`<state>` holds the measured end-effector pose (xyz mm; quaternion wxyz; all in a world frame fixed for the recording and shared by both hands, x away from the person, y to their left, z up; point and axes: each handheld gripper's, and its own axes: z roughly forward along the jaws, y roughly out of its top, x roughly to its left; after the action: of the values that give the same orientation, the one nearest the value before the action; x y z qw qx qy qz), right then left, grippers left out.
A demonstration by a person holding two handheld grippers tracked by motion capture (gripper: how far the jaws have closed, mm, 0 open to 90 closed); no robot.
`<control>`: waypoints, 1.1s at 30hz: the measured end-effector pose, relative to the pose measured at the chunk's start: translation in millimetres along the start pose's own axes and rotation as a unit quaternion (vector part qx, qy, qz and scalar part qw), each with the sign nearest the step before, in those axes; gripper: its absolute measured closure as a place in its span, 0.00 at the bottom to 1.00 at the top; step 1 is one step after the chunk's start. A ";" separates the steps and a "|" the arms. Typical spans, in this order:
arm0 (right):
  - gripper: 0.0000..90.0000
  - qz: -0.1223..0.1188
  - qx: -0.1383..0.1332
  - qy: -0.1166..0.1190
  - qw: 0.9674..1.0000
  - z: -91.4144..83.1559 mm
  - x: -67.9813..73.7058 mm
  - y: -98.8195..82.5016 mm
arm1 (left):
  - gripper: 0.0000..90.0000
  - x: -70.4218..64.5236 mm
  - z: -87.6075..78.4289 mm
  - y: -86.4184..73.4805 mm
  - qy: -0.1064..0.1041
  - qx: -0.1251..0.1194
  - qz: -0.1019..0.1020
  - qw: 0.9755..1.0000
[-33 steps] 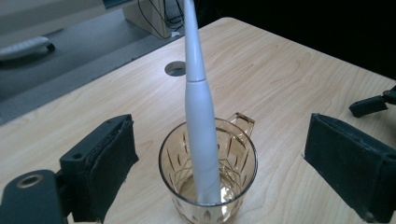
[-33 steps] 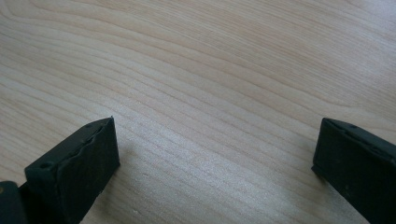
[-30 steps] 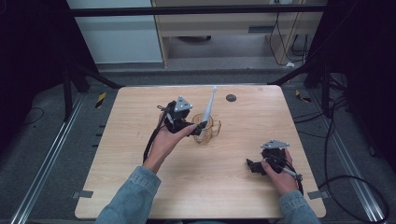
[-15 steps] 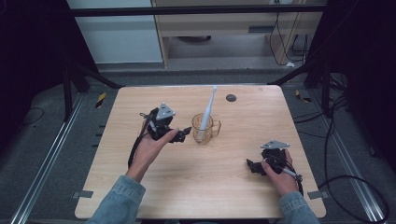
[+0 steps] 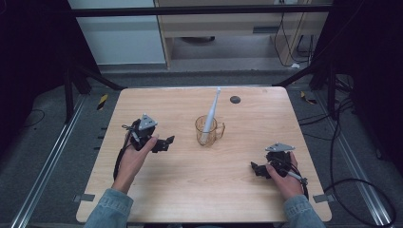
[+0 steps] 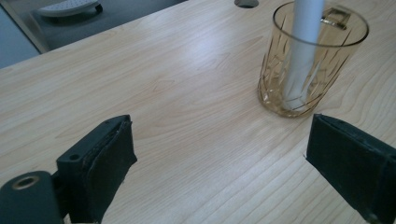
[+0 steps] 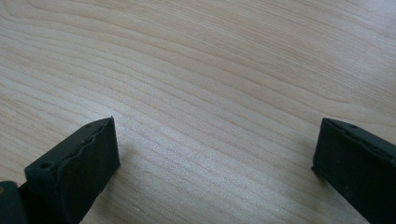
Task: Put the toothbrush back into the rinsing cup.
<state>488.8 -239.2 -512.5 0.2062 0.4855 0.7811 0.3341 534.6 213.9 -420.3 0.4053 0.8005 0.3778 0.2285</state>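
An amber glass mug (image 5: 209, 131) stands upright near the middle of the wooden table (image 5: 190, 190), with a white toothbrush (image 5: 212, 110) leaning in it, head up. The left gripper view has the mug (image 6: 310, 60) and the toothbrush handle (image 6: 303, 42) at upper right. My left gripper (image 5: 166, 142) is open, a short way left of the mug, empty; its pads (image 6: 109, 161) stand wide apart. My right gripper (image 5: 256, 169) is open low over the table at the right front, with bare wood between its pads (image 7: 88, 158).
A small dark round hole (image 5: 235, 99) sits in the table behind the mug. Black frame bars and cables ring the table, and a cabinet stands beyond the far edge.
My left gripper let go of the mug and drew back to the left and toward me; the mug now stands alone. The right gripper has stayed put.
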 end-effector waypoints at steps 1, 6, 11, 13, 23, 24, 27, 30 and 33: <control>0.00 0.000 0.000 0.000 1.000 0.0 0.0 0.0 | 0.08 1.9 0.2 -2.9 0.002 0.004 -0.002 1.000; 0.00 0.000 0.000 0.001 1.000 -0.2 0.1 0.0 | 0.08 14.2 0.3 -16.8 0.022 0.021 -0.005 1.000; 0.00 0.002 0.001 0.002 1.000 -0.3 0.3 0.1 | 0.09 26.6 1.0 -30.4 0.033 0.029 -0.015 0.999; 0.00 -0.002 -0.001 -0.001 1.000 0.2 -0.2 -0.2 | 0.08 30.6 1.9 -34.9 0.036 0.034 -0.019 0.999; 0.00 0.001 0.001 0.001 1.000 -0.5 0.2 -0.1 | 0.09 51.7 4.1 -56.4 0.058 0.057 -0.039 0.996; 0.00 0.000 0.000 0.001 1.000 -0.4 0.1 -0.2 | 0.08 54.1 4.5 -58.7 0.061 0.058 -0.043 0.996; 0.00 -0.001 0.000 0.001 1.000 -0.3 0.1 -0.2 | 0.09 60.3 4.9 -64.7 0.064 0.059 -0.054 0.995; 0.00 0.000 0.000 0.001 1.000 -0.4 0.1 -0.2 | 0.09 64.0 7.0 -70.2 0.065 0.068 -0.056 0.994; 0.00 -0.003 -0.001 0.000 1.000 -0.2 -0.1 -0.4 | 0.09 67.1 8.5 -75.3 0.066 0.073 -0.061 0.993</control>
<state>488.5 -239.5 -512.7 0.2076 0.4833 0.7822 0.3339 549.7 291.9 -483.0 0.3330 0.7868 0.4676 0.2270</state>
